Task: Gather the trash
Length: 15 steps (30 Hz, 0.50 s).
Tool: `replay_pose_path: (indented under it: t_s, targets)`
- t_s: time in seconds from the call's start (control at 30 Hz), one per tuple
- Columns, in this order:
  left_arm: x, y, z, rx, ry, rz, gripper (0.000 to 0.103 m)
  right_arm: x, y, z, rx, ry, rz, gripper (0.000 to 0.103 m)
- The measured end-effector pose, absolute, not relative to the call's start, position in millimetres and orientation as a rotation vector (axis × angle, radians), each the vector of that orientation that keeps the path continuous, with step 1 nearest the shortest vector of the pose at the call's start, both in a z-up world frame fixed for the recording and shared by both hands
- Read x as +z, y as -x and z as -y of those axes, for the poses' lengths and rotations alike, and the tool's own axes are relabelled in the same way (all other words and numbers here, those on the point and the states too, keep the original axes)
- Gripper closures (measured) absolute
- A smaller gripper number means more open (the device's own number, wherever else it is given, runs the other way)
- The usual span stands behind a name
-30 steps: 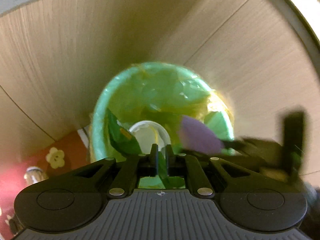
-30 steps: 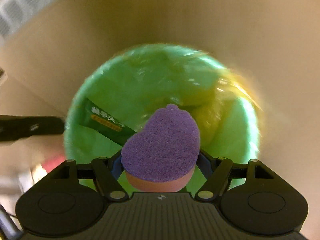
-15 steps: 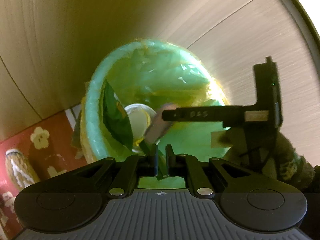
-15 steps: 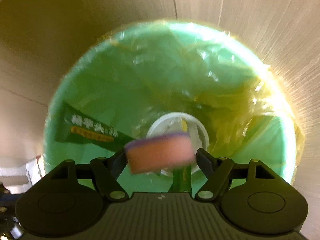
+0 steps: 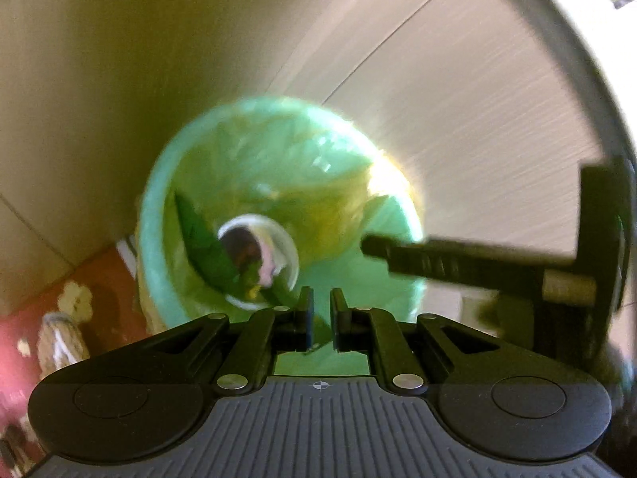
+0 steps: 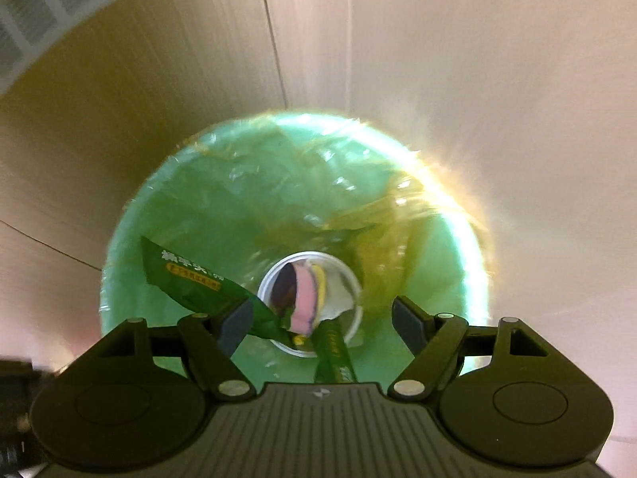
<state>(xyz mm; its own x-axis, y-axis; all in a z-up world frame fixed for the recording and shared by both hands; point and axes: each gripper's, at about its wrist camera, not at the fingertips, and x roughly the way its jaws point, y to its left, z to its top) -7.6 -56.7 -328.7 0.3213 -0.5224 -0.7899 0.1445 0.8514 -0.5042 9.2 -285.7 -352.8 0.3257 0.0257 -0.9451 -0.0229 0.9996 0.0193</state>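
Right wrist view: right gripper (image 6: 324, 318) open, empty; sponge (image 6: 303, 294) inside cup (image 6: 350, 279), frame centre. Left gripper (image 5: 321, 310) closed.

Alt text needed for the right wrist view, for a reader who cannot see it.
Looking down into a round bin lined with a green plastic bag, where a purple-and-pink sponge lies in a white round cup beside a dark green printed wrapper. The right gripper hangs above it, fingers spread wide and empty, over a pale wood-look floor.

Black hand-held gripper (image 6: 320, 328) (seemingly blue-padded)
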Motion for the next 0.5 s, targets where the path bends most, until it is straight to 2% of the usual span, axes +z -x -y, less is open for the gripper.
replay_pose_path:
  t_s: [0.3,0.5]
  targets:
    - [-165.9,-1.0,33.3,-0.409,0.258,-0.978,0.091,-228.7,31.0,288.8,-0.077,-0.211,-1.133,0.026]
    - [-82.2,-6.5,4.9,-0.401,0.237,-0.859,0.091,-135.7,27.0,268.9,0.011,-0.304,-1.004,0.026]
